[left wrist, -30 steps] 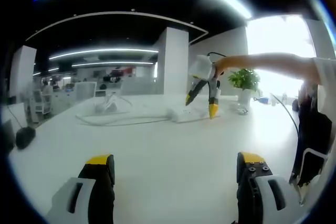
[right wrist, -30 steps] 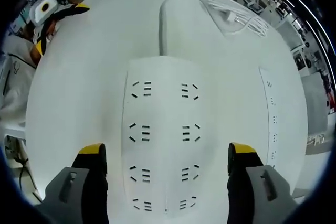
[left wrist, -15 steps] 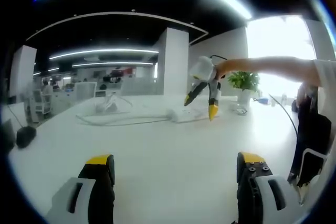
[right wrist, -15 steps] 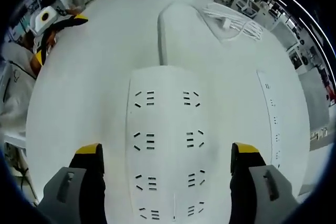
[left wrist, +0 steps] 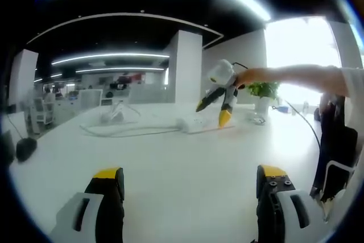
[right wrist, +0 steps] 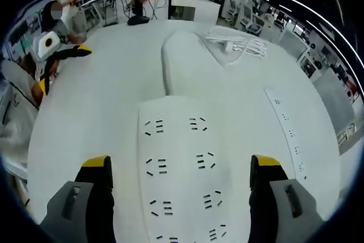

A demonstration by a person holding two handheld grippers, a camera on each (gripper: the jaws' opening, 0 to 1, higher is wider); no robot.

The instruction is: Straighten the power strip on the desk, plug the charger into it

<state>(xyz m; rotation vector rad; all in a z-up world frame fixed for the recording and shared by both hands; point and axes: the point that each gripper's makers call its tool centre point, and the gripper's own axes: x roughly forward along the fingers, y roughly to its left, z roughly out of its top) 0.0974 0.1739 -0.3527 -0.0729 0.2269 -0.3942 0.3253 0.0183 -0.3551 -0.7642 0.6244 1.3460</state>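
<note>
**A:** What's in the left gripper view?

**B:** My left gripper (left wrist: 187, 189) sits low over the bare desk (left wrist: 170, 169), jaws spread wide with nothing between them. The power strip (left wrist: 200, 124) lies well ahead, far across the white top, and my right gripper (left wrist: 211, 110) hangs just above it, jaws parted and pointing down. So the right is much the nearer hand.

**A:** And the right gripper view?

**B:** My right gripper (right wrist: 181, 192) looks down on the power strip (right wrist: 179, 166). Its long axis runs straight away from me, between my parted, empty jaws. Its thick cable (right wrist: 170, 64) leaves the far end and bends right, toward the white charger (right wrist: 230, 45) with its coiled cord, well beyond. I judge the strip sits squarely for a grab across its width. The left gripper (right wrist: 54, 55) waits off left.
</note>
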